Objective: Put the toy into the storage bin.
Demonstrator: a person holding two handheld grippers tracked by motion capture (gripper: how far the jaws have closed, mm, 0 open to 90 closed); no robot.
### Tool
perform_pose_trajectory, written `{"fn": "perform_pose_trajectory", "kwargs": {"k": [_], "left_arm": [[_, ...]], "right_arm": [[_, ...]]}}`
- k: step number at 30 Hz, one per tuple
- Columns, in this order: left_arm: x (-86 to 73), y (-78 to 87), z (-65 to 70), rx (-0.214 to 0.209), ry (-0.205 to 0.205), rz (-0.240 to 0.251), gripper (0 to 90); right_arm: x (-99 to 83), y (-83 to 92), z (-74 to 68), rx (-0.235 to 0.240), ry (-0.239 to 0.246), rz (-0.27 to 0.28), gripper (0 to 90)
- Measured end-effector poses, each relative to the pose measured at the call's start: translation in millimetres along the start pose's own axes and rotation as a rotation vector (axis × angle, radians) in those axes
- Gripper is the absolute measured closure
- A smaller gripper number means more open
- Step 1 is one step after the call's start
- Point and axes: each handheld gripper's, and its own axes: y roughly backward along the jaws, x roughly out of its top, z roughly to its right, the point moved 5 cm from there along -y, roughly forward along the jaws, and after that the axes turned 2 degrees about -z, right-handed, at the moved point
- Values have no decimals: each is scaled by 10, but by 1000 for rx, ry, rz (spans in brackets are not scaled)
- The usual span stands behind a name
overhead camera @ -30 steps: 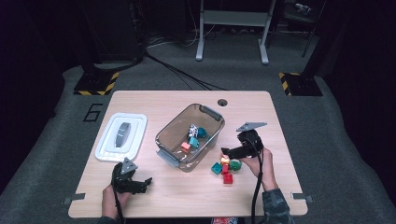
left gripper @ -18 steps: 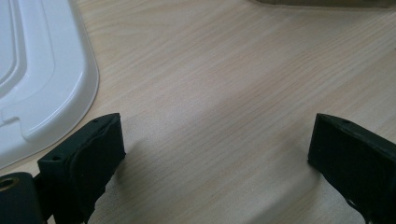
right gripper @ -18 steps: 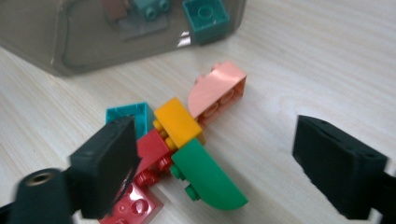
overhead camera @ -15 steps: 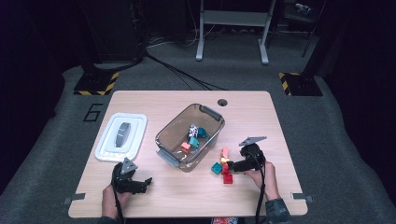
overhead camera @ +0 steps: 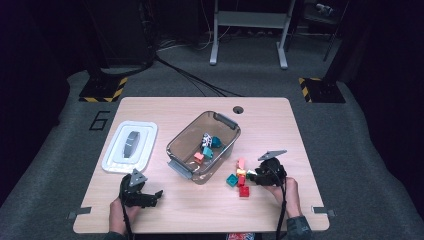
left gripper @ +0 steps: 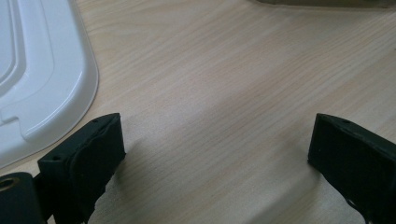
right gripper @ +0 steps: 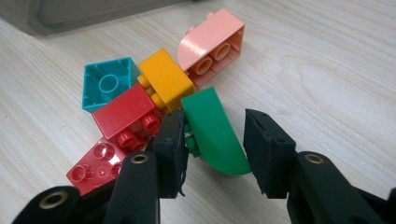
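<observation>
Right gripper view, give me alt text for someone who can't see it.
The right tongs straddle a green curved toy brick on a wooden table, their jaws having just been closing. Beyond it lie yellow, pink, teal and red bricks.

1. The curved block (right gripper: 212, 130) is green.
2. The blocks next to it: yellow block (right gripper: 166, 79), pink block (right gripper: 212, 42), teal block (right gripper: 108, 84), two red blocks (right gripper: 126, 116).
3. The lid (overhead camera: 130, 146) on the left is white.
4. The bin (overhead camera: 202, 145) is smoky clear.
5. The table (overhead camera: 280, 125) is pale wood.
6. The jaws are black.
</observation>
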Motion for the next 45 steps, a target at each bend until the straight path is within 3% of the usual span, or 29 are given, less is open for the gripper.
{"fn": "perform_pose_trajectory", "kwargs": {"k": [3,7,14,23,24,28,33,38,39,41,45], "left_arm": [[0,0,-1,0,0,0,36],[0,-1,-1,-1,0,0,36],[0,1,1,0,-1,0,36],[0,0,0,0,0,0,36],[0,0,0,0,-1,0,36],[0,1,1,1,-1,1,36],[0,0,1,1,-1,1,36],[0,1,2,2,-2,1,36],[0,1,2,2,-2,1,36],[0,1,1,2,-2,1,36],[-1,0,7,-1,5,2,36]], "right_arm": [[24,3,-11,-5,-28,-9,527],[87,-25,-40,-12,5,-12,523],[71,-90,-33,-20,-1,-32,655],[42,-19,54,-32,-47,40,668],[45,-8,49,-35,-73,50,668],[85,34,89,-26,-78,86,668],[151,96,109,-28,-104,99,668],[243,144,122,-28,-118,126,668],[256,153,131,-24,-99,128,668],[292,167,118,-28,-120,129,667],[354,185,134,-33,-107,143,667]]}}
